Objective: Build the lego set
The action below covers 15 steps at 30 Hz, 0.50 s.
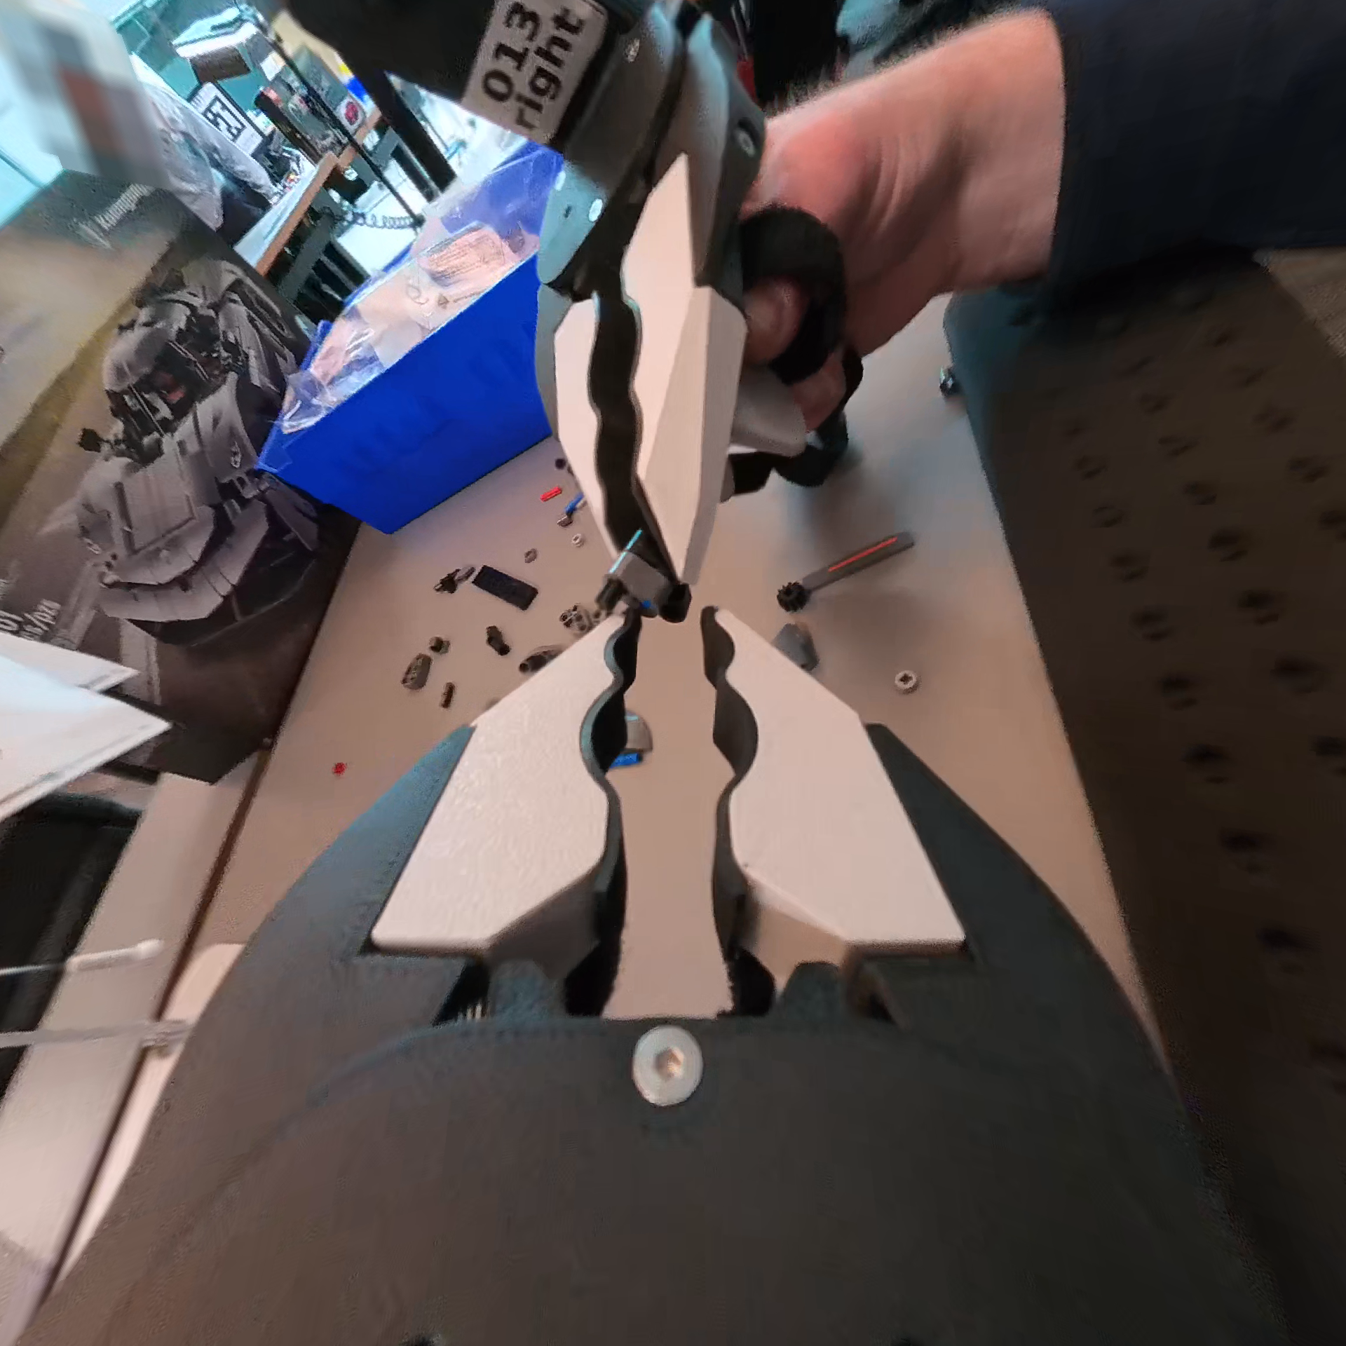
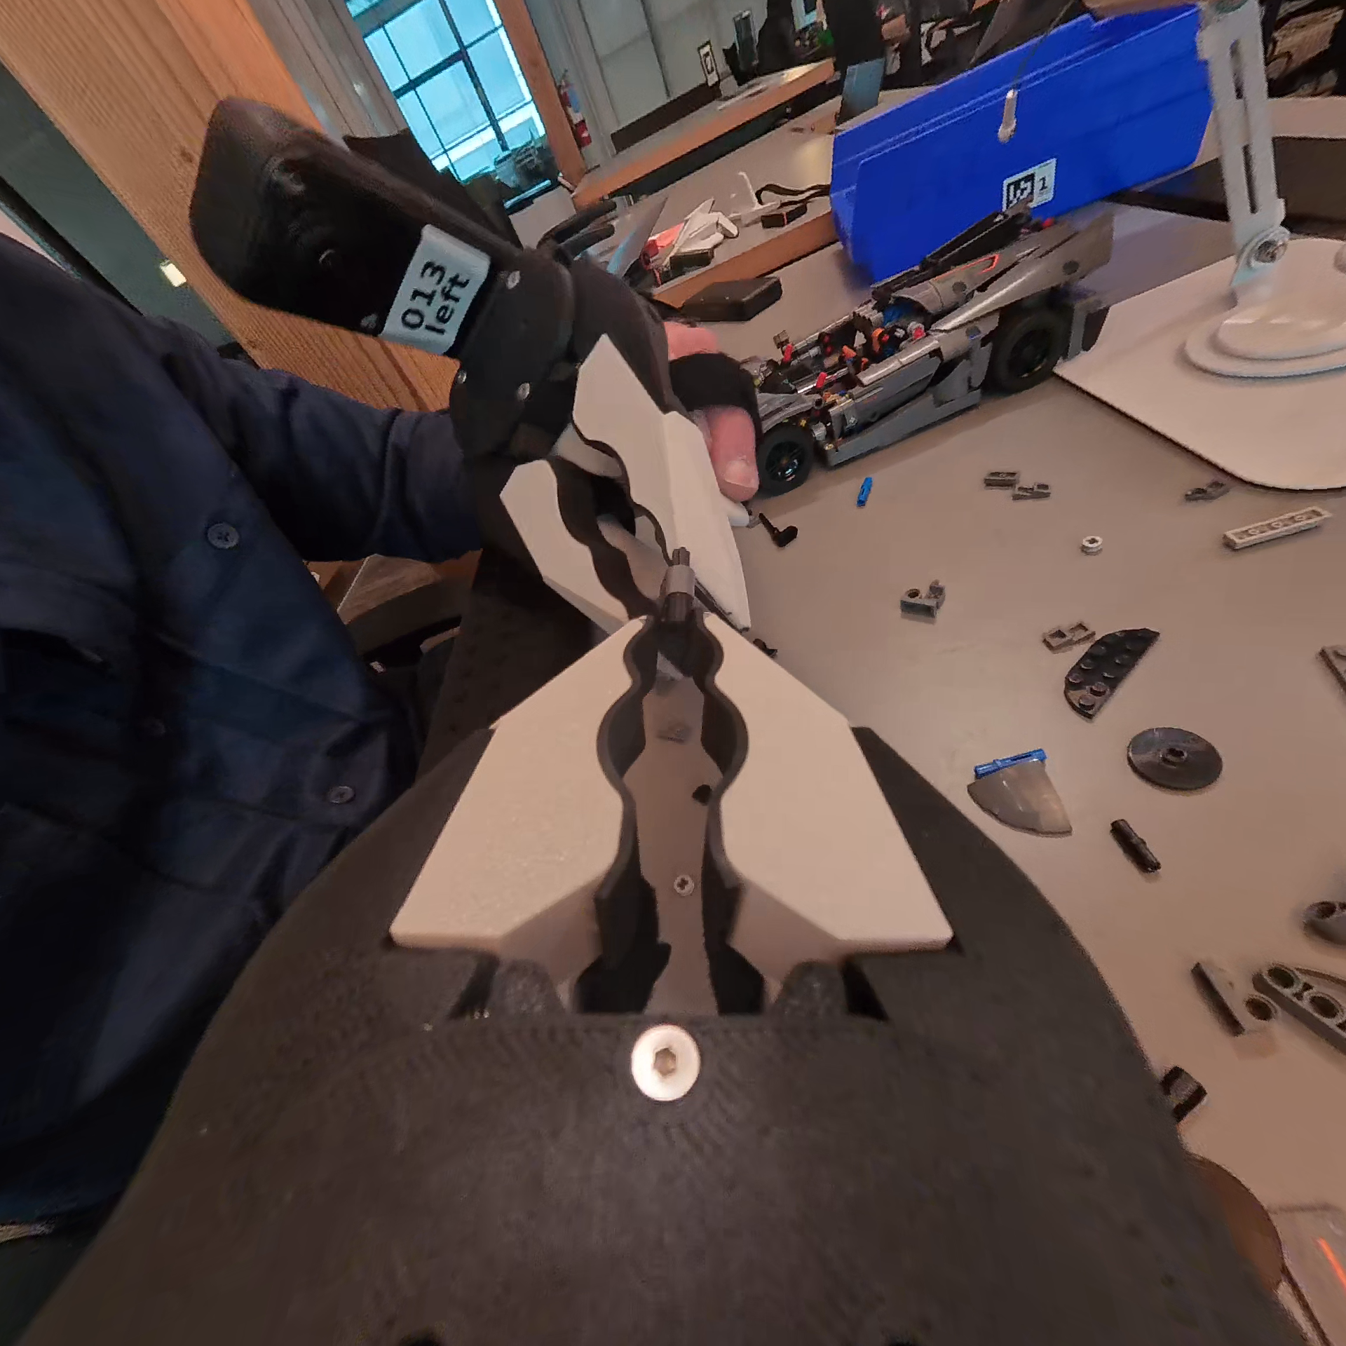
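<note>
Right gripper [image 2: 674,641] is clenched on a small grey-and-black lego assembly [image 2: 677,590] at its fingertips, the piece sticking out beyond the tips and held up above the table. Left gripper [image 1: 666,619] meets it tip to tip with its fingers parted; whether its left fingertip [image 1: 619,634] touches the piece is hard to tell, since the tips crowd together and blur there.

Below them lies a pale grey table [image 2: 910,699] strewn with loose lego parts: a dark rounded plate [image 2: 1107,670], a black dish [image 2: 1174,757], a grey wedge with a blue pin [image 2: 1020,794], a grey strip with a red line [image 1: 867,553]. A partly built lego car [image 2: 939,364] stands farther back, beside a blue bin [image 2: 1020,131]. In the left wrist view, the bin holds clear plastic bags [image 1: 408,284], with the set's box [image 1: 167,466] leaning next to it. Desks, windows and a wood-panelled wall fill the room behind.

A hand [image 1: 903,189] in a dark blue sleeve grips the right gripper's handle, angling it down toward the other; the other hand shows only fingers [image 2: 732,444] round the left gripper's trigger. Many small parts are too blurred to identify
</note>
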Tool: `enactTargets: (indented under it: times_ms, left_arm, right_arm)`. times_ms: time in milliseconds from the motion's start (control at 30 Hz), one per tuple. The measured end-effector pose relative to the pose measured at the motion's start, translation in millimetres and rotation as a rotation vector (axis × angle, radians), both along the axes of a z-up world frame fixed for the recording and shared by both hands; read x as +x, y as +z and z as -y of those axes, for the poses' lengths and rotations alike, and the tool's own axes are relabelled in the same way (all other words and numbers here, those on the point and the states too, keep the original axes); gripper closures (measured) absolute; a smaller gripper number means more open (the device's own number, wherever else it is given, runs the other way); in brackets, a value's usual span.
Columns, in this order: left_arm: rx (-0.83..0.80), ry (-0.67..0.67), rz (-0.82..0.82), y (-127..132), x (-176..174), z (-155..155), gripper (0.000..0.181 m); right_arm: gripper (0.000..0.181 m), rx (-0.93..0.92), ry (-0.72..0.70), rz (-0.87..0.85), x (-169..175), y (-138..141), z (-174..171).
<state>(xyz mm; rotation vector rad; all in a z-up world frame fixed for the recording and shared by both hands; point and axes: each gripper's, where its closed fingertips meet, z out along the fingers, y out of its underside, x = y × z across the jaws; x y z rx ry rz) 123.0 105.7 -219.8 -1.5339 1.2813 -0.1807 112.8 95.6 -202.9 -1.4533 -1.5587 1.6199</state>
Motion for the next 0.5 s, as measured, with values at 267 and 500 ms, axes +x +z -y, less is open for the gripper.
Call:
enactTargets:
  times_ms: [267,500]
  left_arm:
    - [-0.066,-0.050,0.044,-1.4,-1.6,3.6,0.175]
    - [-0.093,-0.094,0.027,-3.0,-3.0,8.3,0.177]
  right_arm:
    - [0.175,0.006,0.011,0.006,-2.7,-1.8,2.8]
    - [0.175,0.046,0.031,0.005,-4.5,-1.7,7.1]
